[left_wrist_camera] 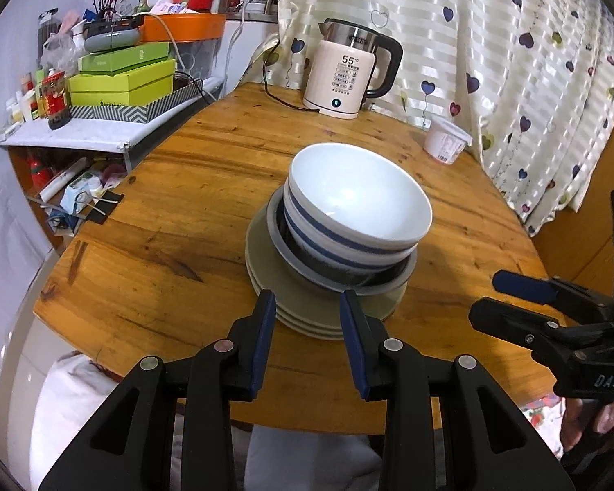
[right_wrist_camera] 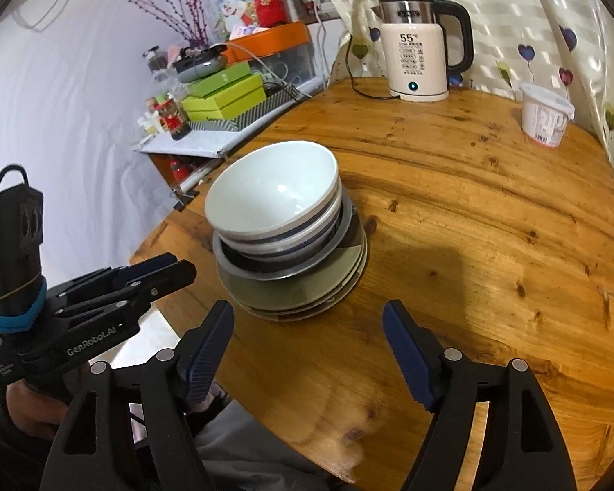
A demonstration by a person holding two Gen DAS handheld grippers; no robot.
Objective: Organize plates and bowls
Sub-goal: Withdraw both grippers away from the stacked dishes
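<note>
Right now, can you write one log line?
stack: bowls nested on plates | left tool: open, empty | right tool: open, empty | table

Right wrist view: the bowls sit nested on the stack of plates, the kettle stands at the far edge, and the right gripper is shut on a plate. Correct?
Not quite. The right gripper is open and holds nothing, as the right wrist view shows. The bowls do sit nested on the plates, and the kettle stands at the far edge.

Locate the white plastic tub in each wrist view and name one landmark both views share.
Left wrist view: white plastic tub at upper right of centre, on the table's far edge by the curtain.
Right wrist view: white plastic tub at far upper right, near the curtain.
Shared landmark: the kettle showing 55, left of the tub.
</note>
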